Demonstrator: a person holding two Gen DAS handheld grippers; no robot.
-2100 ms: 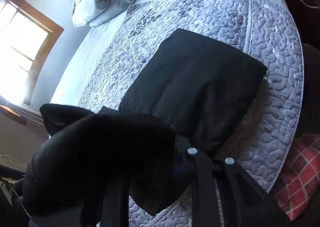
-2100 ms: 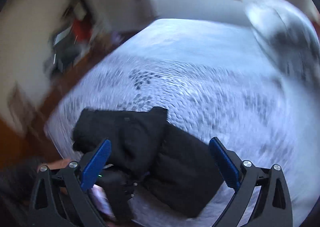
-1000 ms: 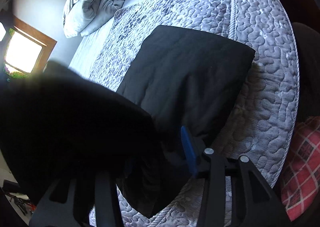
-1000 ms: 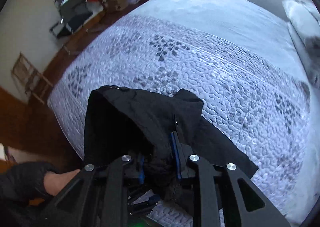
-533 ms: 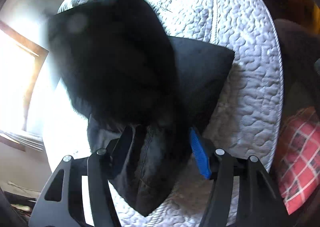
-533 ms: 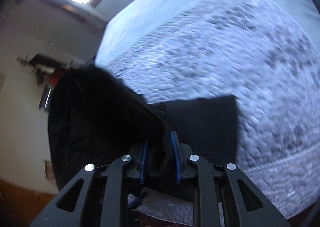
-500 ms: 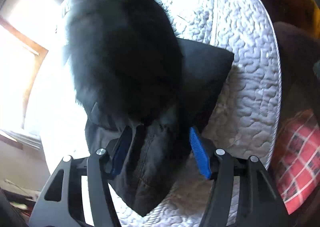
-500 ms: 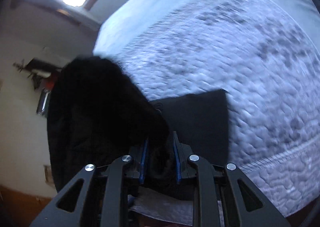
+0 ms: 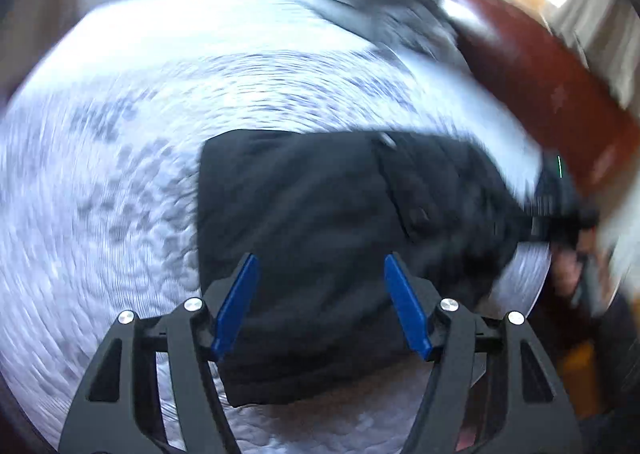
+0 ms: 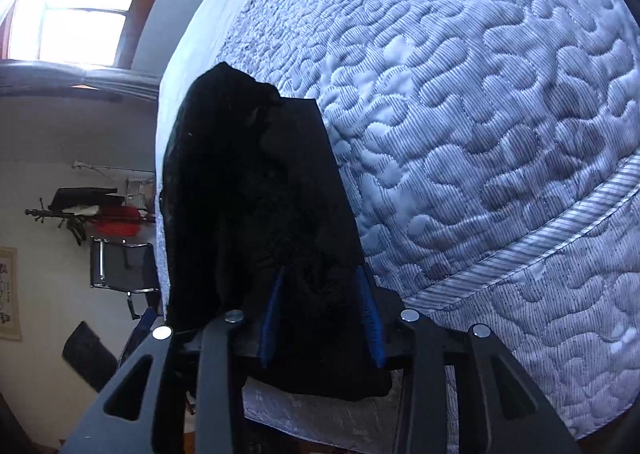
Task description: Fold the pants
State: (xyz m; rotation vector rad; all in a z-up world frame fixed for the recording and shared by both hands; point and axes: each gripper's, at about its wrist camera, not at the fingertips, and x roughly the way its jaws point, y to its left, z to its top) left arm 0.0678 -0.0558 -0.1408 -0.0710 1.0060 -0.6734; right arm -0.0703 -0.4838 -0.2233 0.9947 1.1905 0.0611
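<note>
We have the black pants (image 9: 320, 222) lying folded on the quilted bed (image 9: 100, 214), near the bed edge closest to us. In the left wrist view the bundle reads as a rough rectangle with its long axis running across the picture, left to right; its far-right end is bunched and blurred, so we cannot tell how neatly that end lies.

The left claw (image 9: 320, 298) stands released above the near half of the bundle. Its jaws have just been opening, both blue pads (image 9: 236, 302) are clear of the cloth, and nothing is gripped between them. The pants lie straight ahead of and below this claw, with the long axis crossing the line of the fingers.

In the right wrist view, the right claw (image 10: 320, 318) sits at one short end of the pants (image 10: 256, 214), looking along the long axis. Its jaws have just been opening too. Cloth is between the blue pads (image 10: 368, 318), but a gap shows on either side of it, so we judge this grip as let go or nearly so; the fabric appears to rest on the bed, not to hang from the claw.

We judge the fold as laid down and the release as the step in hand. For any further fold or smoothing, the right claw is the nearer to an end of the bundle, while the left claw is placed over its broad side. The bed edge just beside the bundle is the hazard: loose cloth may slide off.
</note>
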